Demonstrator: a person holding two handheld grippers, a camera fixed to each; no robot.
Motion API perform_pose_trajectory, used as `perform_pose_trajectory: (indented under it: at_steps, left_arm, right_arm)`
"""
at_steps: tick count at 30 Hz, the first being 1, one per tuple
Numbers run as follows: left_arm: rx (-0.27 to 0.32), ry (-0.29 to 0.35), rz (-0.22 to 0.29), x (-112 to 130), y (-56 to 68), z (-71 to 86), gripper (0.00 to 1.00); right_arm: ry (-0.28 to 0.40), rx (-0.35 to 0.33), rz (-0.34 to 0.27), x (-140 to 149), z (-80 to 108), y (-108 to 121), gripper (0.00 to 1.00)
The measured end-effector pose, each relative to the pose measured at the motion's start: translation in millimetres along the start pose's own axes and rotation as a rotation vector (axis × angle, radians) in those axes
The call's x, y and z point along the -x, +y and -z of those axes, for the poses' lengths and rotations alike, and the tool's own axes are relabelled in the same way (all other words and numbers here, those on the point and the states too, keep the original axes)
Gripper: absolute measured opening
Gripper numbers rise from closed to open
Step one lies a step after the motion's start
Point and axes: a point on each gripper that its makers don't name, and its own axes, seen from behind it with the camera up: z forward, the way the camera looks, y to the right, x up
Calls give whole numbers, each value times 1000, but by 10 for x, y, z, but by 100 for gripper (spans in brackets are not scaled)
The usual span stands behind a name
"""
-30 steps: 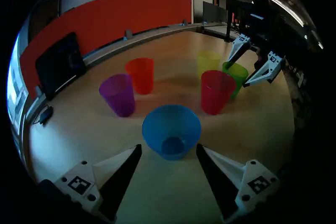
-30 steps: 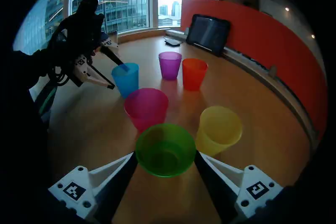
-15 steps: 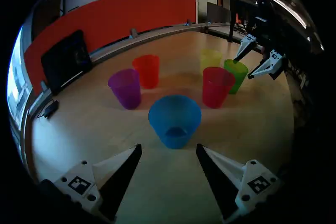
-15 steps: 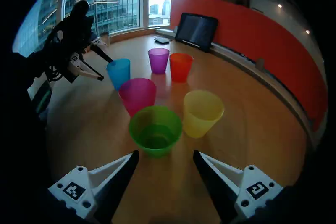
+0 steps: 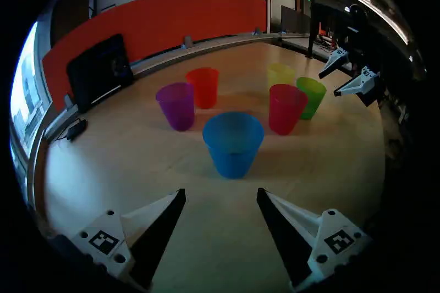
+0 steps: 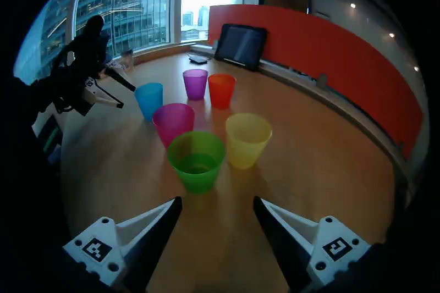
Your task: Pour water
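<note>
Above the worktop, we see the left gripper spread wide and empty, facing the blue cup without touching it. The right gripper, equally wide and empty, faces the green cup; the pink cup and yellow cup crowd just behind. A dark screen stands by the red wall.

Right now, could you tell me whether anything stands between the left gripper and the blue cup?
Nothing visible does: only tabletop lies between the open left gripper and the blue cup straight ahead.
</note>
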Motion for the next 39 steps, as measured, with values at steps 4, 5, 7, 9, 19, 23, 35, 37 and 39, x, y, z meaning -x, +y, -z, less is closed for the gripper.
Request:
perform_pose_trajectory:
  at_steps: [4,5,7,9,19,23,35,37,39]
  left_arm:
    - [-36,6,6,13,-70,62,96]
    - [-47,10,10,9,-96,80,96]
    - [-75,22,22,0,-157,119,96]
    - [-105,37,38,-8,-224,156,96]
    - [-267,150,109,-99,-529,311,96]
    - [-326,199,121,-180,-643,376,96]
    - [-456,368,186,-441,-888,610,96]
    - [-473,393,193,-482,-910,646,96]
    - [-489,415,198,-524,-930,682,96]
  right_arm:
    - [24,34,-9,-19,67,52,100]
    - [32,45,-13,-29,80,71,100]
    - [52,69,-24,-60,109,117,100]
    - [74,94,-38,-97,136,165,100]
    - [211,250,-132,-355,251,476,100]
    - [269,301,-169,-475,300,567,100]
    - [418,465,-232,-752,379,823,100]
    - [445,497,-246,-786,395,865,100]
    - [473,524,-262,-819,410,894,100]
